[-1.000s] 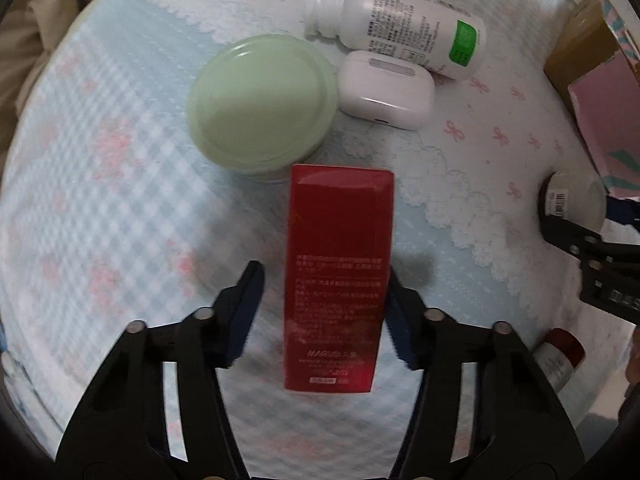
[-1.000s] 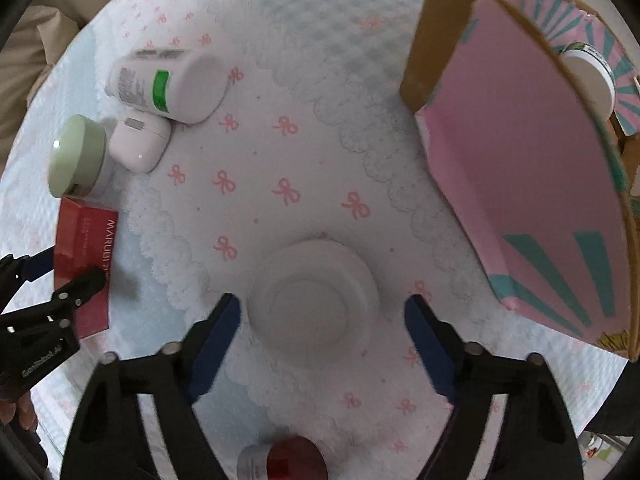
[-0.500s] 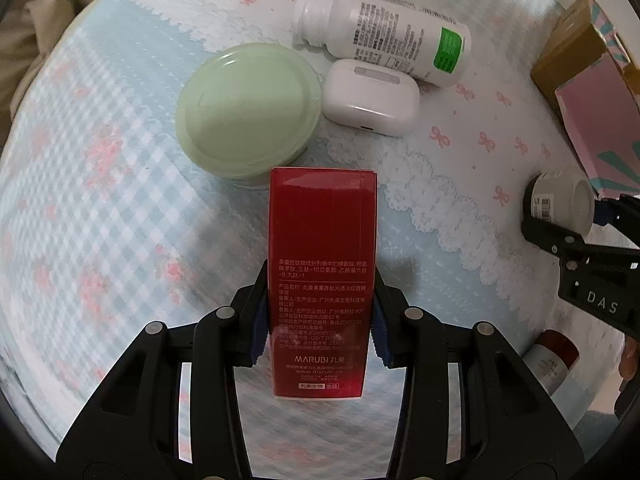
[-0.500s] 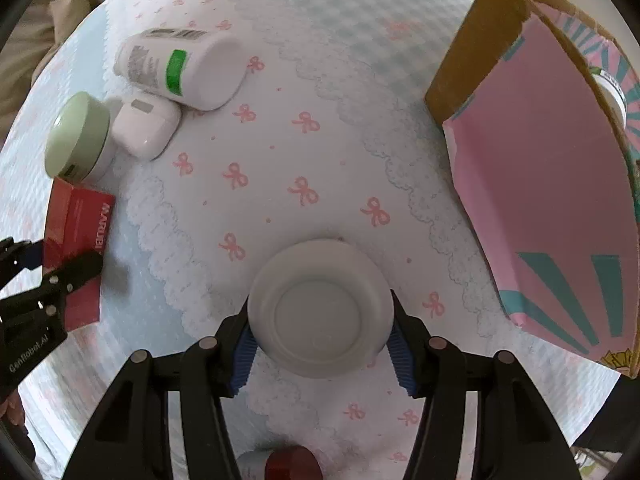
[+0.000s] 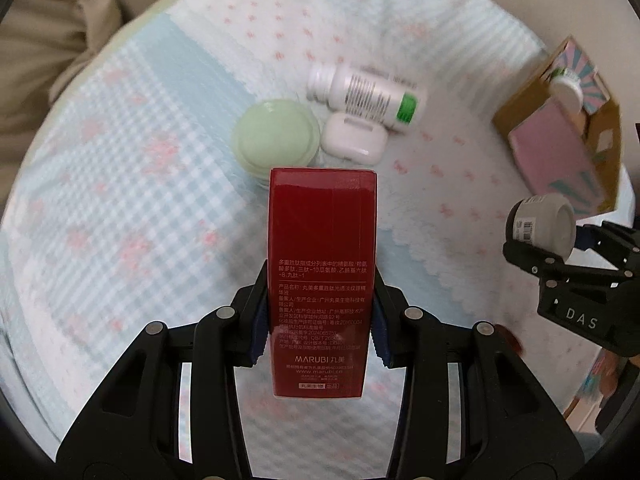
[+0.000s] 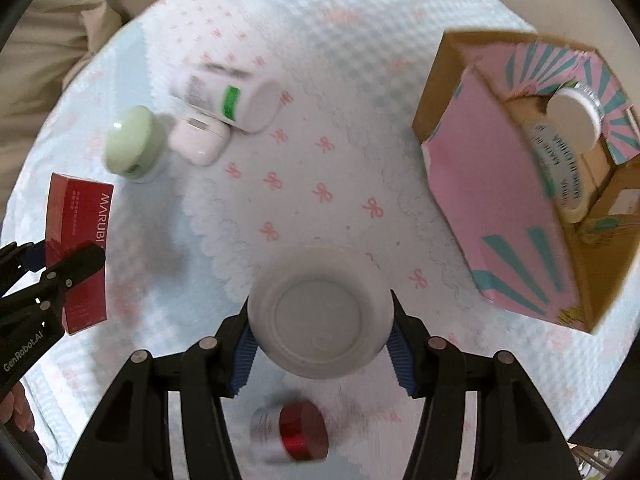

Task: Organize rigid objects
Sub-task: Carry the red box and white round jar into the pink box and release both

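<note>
My left gripper (image 5: pixel 318 318) is shut on a red MARUBI box (image 5: pixel 322 264) and holds it above the cloth; the box also shows in the right wrist view (image 6: pixel 78 240). My right gripper (image 6: pixel 320 344) is shut on a white round jar (image 6: pixel 318 312), lifted off the cloth; the jar also shows in the left wrist view (image 5: pixel 542 226). A green-lidded jar (image 5: pixel 276 140), a white earbud case (image 5: pixel 352 140) and a white bottle with a green label (image 5: pixel 366 94) lie together at the back.
An open cardboard box with pink flaps (image 6: pixel 516 184) stands at the right and holds a white-capped bottle (image 6: pixel 574 120). A small red-capped jar (image 6: pixel 294 430) lies on the cloth beneath my right gripper. Beige fabric (image 5: pixel 44 60) borders the far left.
Both grippers closed on their objects, then lifted them. The red box and white jar now hang above the cloth, and the table objects look farther away.
</note>
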The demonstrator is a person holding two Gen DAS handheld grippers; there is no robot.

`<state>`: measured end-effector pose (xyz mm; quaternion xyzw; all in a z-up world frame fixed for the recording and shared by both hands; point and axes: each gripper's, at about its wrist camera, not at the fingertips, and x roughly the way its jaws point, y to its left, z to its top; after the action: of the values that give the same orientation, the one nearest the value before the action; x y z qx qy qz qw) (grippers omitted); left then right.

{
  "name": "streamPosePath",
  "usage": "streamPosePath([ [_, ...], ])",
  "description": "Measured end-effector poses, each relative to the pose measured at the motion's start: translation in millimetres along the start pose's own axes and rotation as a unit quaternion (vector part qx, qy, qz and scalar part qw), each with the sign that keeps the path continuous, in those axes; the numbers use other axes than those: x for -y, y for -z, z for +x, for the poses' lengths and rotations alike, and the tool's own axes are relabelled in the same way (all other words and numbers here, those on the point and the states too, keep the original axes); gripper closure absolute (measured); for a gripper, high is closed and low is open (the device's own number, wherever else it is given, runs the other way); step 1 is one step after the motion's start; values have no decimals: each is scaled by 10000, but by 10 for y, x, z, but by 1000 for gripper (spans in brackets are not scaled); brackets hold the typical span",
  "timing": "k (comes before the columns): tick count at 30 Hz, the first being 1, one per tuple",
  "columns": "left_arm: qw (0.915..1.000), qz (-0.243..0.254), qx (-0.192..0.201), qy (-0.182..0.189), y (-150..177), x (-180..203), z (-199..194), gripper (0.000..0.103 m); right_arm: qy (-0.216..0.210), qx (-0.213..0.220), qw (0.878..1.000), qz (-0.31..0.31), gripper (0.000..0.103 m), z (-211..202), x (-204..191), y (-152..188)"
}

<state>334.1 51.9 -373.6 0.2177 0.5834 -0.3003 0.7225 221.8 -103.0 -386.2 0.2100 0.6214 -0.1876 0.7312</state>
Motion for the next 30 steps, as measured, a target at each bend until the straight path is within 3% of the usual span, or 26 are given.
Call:
streamPosePath([
  [11,9961,-532,681,201,324,356,-1421,65,-519,338,9977,-285,51,-1392,3,212],
  [16,9931,-557,983,319,369,608,-1853,65,-746,521,9954,-304,51,-1955,149,356],
  [23,9898,-521,1287,328,313,1181,-2275,65,-811,854,9926,-301,51,-2447,591,325],
  [30,9870,-620,1465,244,93,1809,-2364,65,-861,1051,9897,-453,51,-2707,1341,132],
])
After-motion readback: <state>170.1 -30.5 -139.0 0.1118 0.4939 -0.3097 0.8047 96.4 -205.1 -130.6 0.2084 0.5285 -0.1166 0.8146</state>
